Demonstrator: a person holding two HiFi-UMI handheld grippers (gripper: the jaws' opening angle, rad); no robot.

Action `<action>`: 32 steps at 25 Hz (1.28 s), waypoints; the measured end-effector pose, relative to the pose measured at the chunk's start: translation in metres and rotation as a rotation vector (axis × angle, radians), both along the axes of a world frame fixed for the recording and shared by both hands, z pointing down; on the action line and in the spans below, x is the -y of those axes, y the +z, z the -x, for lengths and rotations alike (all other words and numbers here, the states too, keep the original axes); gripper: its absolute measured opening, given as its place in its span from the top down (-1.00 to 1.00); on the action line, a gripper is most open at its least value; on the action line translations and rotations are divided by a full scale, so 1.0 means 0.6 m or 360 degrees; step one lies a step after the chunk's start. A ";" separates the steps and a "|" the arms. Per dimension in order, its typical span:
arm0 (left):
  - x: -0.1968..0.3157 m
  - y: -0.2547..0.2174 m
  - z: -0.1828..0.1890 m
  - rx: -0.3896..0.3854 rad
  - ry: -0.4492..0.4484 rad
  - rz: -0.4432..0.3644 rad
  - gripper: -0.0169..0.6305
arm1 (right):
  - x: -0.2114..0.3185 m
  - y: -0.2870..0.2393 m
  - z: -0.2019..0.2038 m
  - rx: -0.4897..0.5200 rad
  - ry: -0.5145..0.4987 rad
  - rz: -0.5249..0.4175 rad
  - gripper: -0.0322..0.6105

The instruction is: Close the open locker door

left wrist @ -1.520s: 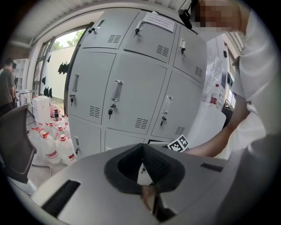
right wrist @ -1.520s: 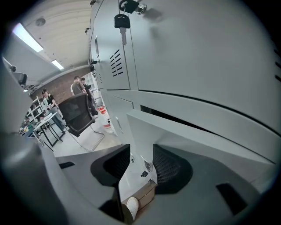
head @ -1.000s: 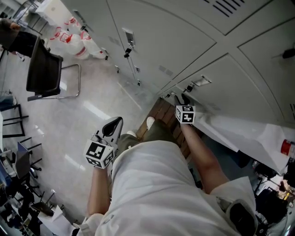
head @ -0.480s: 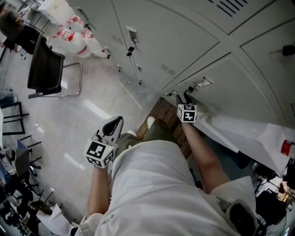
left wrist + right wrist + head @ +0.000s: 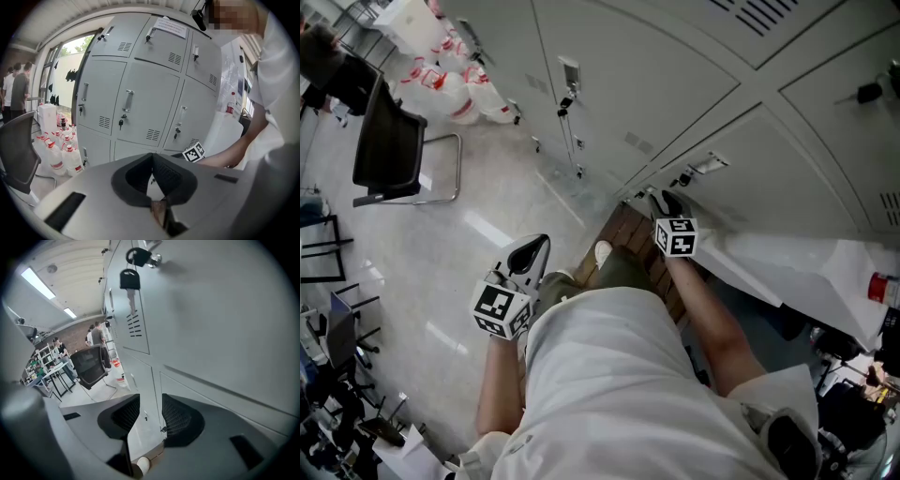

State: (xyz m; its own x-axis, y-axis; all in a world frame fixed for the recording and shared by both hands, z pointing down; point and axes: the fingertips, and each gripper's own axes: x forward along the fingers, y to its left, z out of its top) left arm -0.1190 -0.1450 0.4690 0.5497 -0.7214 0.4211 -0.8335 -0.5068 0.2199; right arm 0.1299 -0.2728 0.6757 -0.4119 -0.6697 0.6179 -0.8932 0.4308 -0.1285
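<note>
Right tongs [image 5: 150,404]: jaws apart, just closed in slightly, pads pressing on nothing. Only the grey locker face shows through the gap. They sit close against a low locker door [image 5: 764,164], below its hanging key [image 5: 129,281]. That door lies about flush with its neighbours; whether it is latched cannot be told.

Left tongs [image 5: 151,155]: tips together, empty, held well away from the lockers, over the floor [image 5: 478,225].

Further left stand a black chair [image 5: 389,141] and water jugs [image 5: 455,89].
</note>
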 end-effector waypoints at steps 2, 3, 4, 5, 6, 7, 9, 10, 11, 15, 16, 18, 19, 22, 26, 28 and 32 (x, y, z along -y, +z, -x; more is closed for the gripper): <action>0.002 -0.004 0.000 -0.0011 0.0003 -0.0017 0.94 | -0.009 -0.025 0.015 0.0033 -0.0036 -0.0034 0.44; 0.003 -0.006 0.000 -0.0015 0.0006 -0.0027 0.95 | -0.013 -0.039 0.023 0.0051 -0.0055 -0.0051 0.46; 0.004 -0.009 0.000 -0.0019 0.0010 -0.0037 0.95 | -0.017 -0.053 0.030 0.0071 -0.0075 -0.0069 0.47; 0.006 -0.011 0.000 -0.0023 0.0012 -0.0047 0.95 | -0.022 -0.068 0.038 0.0095 -0.0094 -0.0088 0.48; 0.006 -0.013 0.001 -0.0028 0.0013 -0.0056 0.95 | -0.027 -0.084 0.045 0.0121 -0.0112 -0.0107 0.49; 0.007 -0.016 0.002 -0.0032 0.0012 -0.0065 0.95 | -0.032 -0.101 0.053 0.0148 -0.0129 -0.0126 0.51; 0.008 -0.024 0.007 -0.0043 0.0002 -0.0089 0.95 | -0.042 -0.138 0.066 0.0195 -0.0167 -0.0166 0.55; 0.009 -0.029 0.010 -0.0049 -0.0005 -0.0105 0.95 | -0.047 -0.158 0.072 0.0215 -0.0189 -0.0191 0.57; 0.011 -0.034 0.012 -0.0056 -0.0009 -0.0122 0.95 | -0.051 -0.180 0.078 0.0234 -0.0212 -0.0220 0.59; 0.020 -0.055 0.022 -0.0075 -0.0017 -0.0178 0.95 | -0.070 -0.267 0.099 0.0282 -0.0292 -0.0340 0.66; 0.022 -0.061 0.023 -0.0078 -0.0017 -0.0192 0.95 | -0.075 -0.288 0.104 0.0291 -0.0310 -0.0367 0.67; 0.027 -0.074 0.025 -0.0082 -0.0005 -0.0227 0.95 | -0.086 -0.327 0.113 0.0307 -0.0348 -0.0423 0.67; 0.029 -0.080 0.025 -0.0077 0.0002 -0.0246 0.95 | -0.092 -0.345 0.118 0.0313 -0.0369 -0.0450 0.68; 0.030 -0.096 0.022 -0.0051 0.0027 -0.0295 0.95 | -0.112 -0.391 0.134 0.0311 -0.0439 -0.0524 0.69; 0.030 -0.117 0.020 -0.0040 0.0053 -0.0351 0.95 | -0.137 -0.438 0.150 0.0323 -0.0496 -0.0591 0.69; 0.028 -0.127 0.019 -0.0040 0.0066 -0.0372 0.95 | -0.148 -0.458 0.156 0.0338 -0.0520 -0.0619 0.69; 0.023 -0.153 0.017 -0.0042 0.0093 -0.0434 0.95 | -0.168 -0.493 0.166 0.0363 -0.0551 -0.0671 0.69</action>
State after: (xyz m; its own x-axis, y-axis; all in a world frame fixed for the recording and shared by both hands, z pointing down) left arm -0.1290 -0.1588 0.3775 0.6020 -0.7729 0.2006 -0.7969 -0.5973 0.0903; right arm 0.0304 -0.1718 0.3800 -0.7414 -0.6413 0.1974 -0.6616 0.7479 -0.0552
